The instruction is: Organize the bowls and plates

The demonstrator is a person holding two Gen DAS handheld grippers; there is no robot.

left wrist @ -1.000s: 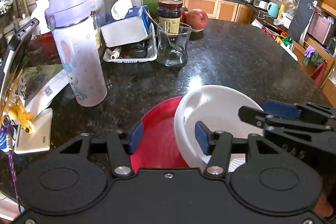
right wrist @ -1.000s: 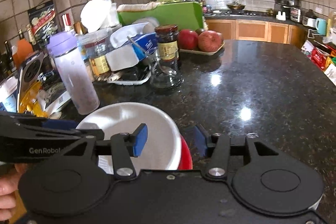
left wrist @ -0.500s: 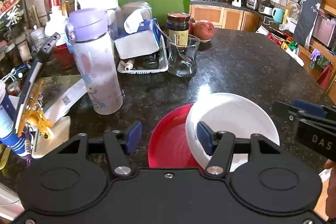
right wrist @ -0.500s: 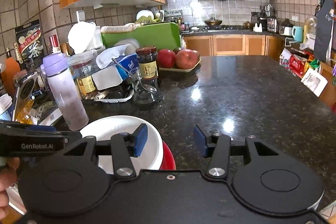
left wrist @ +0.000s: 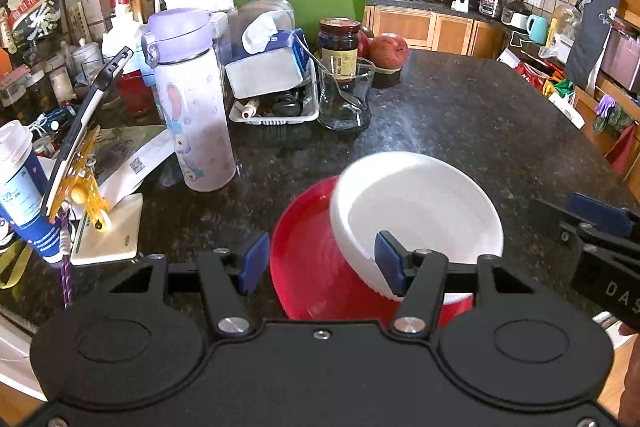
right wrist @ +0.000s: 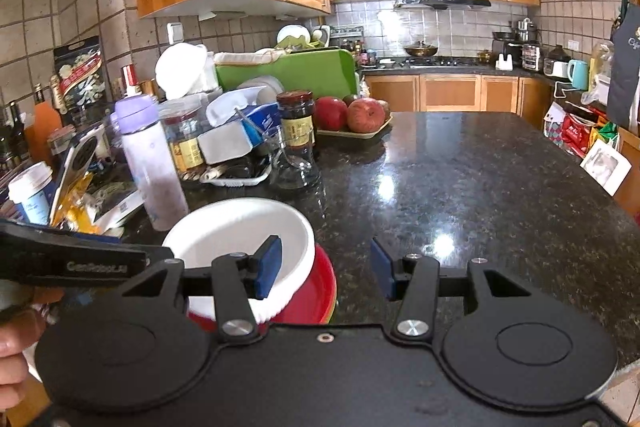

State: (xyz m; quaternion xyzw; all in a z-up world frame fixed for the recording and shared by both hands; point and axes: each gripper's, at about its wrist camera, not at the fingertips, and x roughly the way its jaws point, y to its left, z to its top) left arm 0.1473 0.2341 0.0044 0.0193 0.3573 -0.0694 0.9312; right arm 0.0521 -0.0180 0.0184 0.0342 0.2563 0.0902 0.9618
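Observation:
A white bowl [left wrist: 416, 203] sits on a red plate [left wrist: 308, 267] near the front edge of the black granite counter; both also show in the right wrist view, the bowl [right wrist: 236, 231] on the plate [right wrist: 316, 295]. My left gripper [left wrist: 320, 261] is open and empty, raised above the plate's near side. My right gripper [right wrist: 326, 269] is open and empty, just right of the bowl's rim; it also shows in the left wrist view [left wrist: 600, 219].
A purple-lidded bottle [left wrist: 188, 107], a white tray of clutter [left wrist: 276, 107], a glass cup with a spoon [left wrist: 344, 95], a jar [left wrist: 339, 45] and apples [right wrist: 352, 115] stand behind the plate. A phone on a yellow stand [left wrist: 80, 155] stands left.
Both grippers have risen and pulled back from the bowl and plate, still open. The bowl and plate stay in place on the counter.

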